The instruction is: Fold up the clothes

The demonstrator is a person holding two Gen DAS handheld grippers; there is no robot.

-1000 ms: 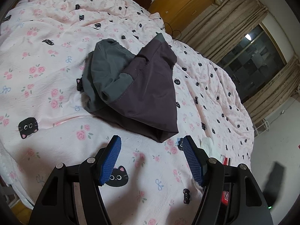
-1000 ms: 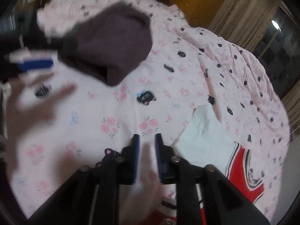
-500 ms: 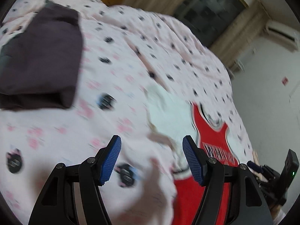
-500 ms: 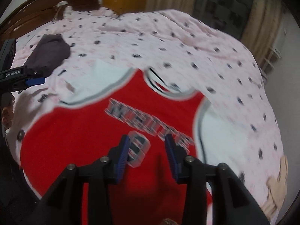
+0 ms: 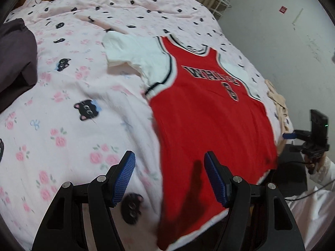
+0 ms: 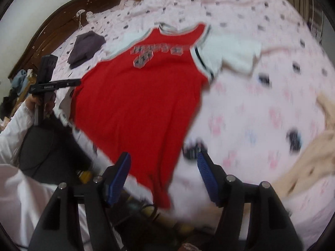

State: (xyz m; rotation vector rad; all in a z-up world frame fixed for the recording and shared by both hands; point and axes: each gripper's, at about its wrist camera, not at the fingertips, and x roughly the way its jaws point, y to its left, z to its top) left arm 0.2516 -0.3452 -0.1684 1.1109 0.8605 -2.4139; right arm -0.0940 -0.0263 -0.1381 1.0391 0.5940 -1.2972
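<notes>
A red basketball jersey point(image 5: 209, 113) with white sleeves and dark lettering lies spread flat, front up, on the pink cat-print bedsheet point(image 5: 73, 87). My left gripper point(image 5: 168, 167) hovers open above the jersey's lower left hem, with nothing between its blue pads. In the right wrist view the same jersey point(image 6: 136, 104) is blurred. My right gripper point(image 6: 163, 163) hangs over its lower right corner at the bed's edge. Its jaws are opening and nothing is between them. A folded dark purple-grey garment point(image 6: 86, 48) rests further up the bed.
A crumpled beige garment point(image 6: 309, 167) lies on the sheet to the jersey's right. The dark garment point(image 5: 14, 62) sits at the far left. A wooden headboard point(image 6: 52, 31) curves behind the bed. A white sleeve point(image 6: 12, 129) shows at the bed's near edge.
Both grippers swung away from the dark folded garment and now face the red jersey. The right jaws went from almost shut to wide apart. The left jaws kept their width.
</notes>
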